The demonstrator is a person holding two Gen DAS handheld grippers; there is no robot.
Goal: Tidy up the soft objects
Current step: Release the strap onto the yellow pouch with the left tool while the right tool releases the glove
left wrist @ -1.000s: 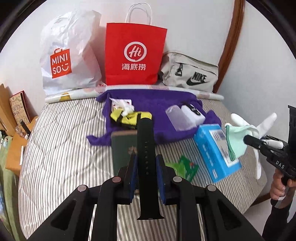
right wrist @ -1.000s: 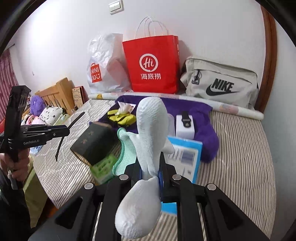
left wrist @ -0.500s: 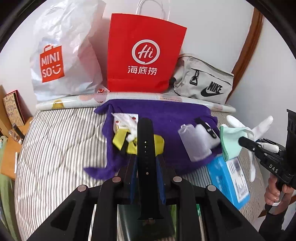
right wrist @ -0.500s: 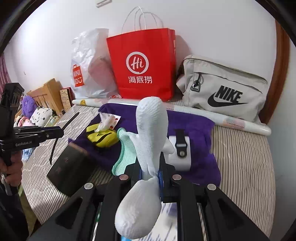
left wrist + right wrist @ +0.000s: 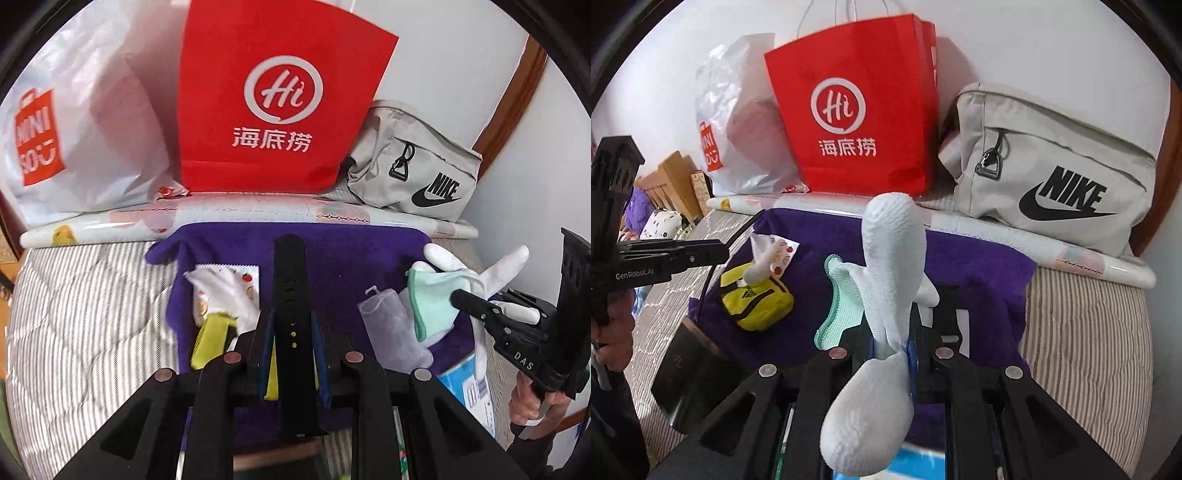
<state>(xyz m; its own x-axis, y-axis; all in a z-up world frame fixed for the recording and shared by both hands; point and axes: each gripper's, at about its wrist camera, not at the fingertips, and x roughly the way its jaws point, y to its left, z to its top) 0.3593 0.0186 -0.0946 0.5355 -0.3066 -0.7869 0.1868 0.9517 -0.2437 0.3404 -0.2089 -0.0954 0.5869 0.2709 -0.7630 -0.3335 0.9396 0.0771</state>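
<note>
Now the left claw [image 5: 291,339] pinches a black watch strap [image 5: 290,295] between its blue pads; the strap stands upright, running from below the fingers to well above them. Under and ahead of this claw a purple towel [image 5: 332,251] lies spread toward the far edge of the striped bed [image 5: 74,295], against a rolled printed sheet [image 5: 258,214]. On the towel, left of the strap, lie a tissue pack with a fruit print [image 5: 229,284] and a yellow pouch [image 5: 210,343], the tissue resting on the pouch's far end. Right of the strap sits a translucent pouch [image 5: 391,332], also on the towel.

The right claw [image 5: 894,343] is pressed onto a white knitted glove [image 5: 894,251], which sticks up above the fingers and bulges out behind them. A mint-green cloth [image 5: 842,302] hangs at the glove's left side, its lower end going down between the same fingers. In the left wrist view glove and cloth hover over the towel's right end, above a blue box [image 5: 469,384] near the bed's right edge.

Along the wall beyond the bed's far edge stand a white Miniso bag [image 5: 74,122], a red Haidilao paper bag [image 5: 273,103] and a grey Nike bag [image 5: 1052,177]. A dark book [image 5: 690,380] lies at the towel's near left corner.
</note>
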